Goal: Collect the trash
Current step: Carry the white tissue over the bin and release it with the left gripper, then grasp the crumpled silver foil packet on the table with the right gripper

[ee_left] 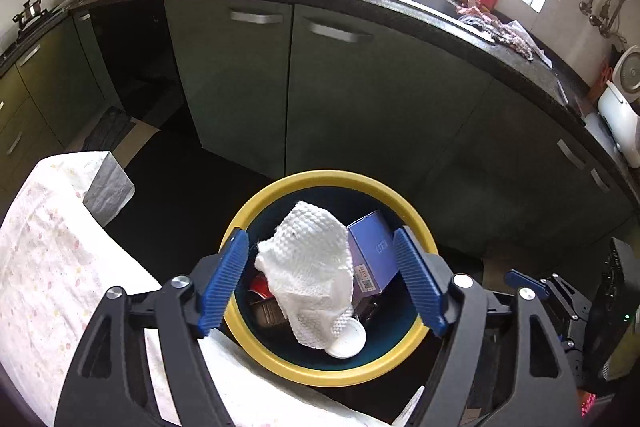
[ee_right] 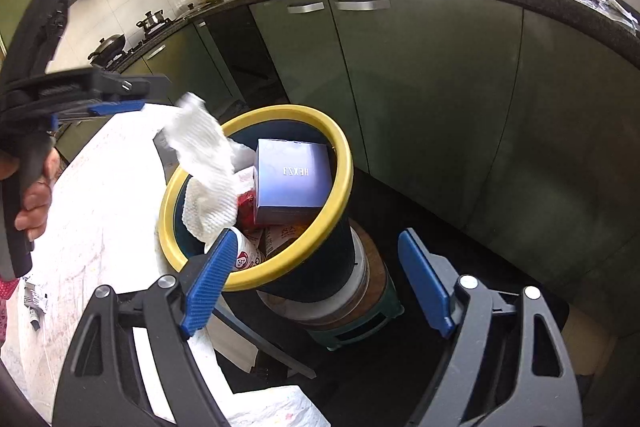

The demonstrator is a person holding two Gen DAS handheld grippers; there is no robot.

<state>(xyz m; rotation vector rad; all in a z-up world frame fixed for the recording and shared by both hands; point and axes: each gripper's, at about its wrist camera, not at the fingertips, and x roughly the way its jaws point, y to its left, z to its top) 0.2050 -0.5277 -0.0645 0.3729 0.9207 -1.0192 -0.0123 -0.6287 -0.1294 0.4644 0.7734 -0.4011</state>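
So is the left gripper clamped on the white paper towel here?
No: the left gripper stands wide open above the yellow-rimmed trash bin, and the white paper towel hangs between its pads untouched.

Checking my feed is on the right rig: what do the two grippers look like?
Both the left gripper and right gripper have ribbed blue fingers on black slotted linkage arms with silver pivot bolts. The left has a dark pistol-style handle.
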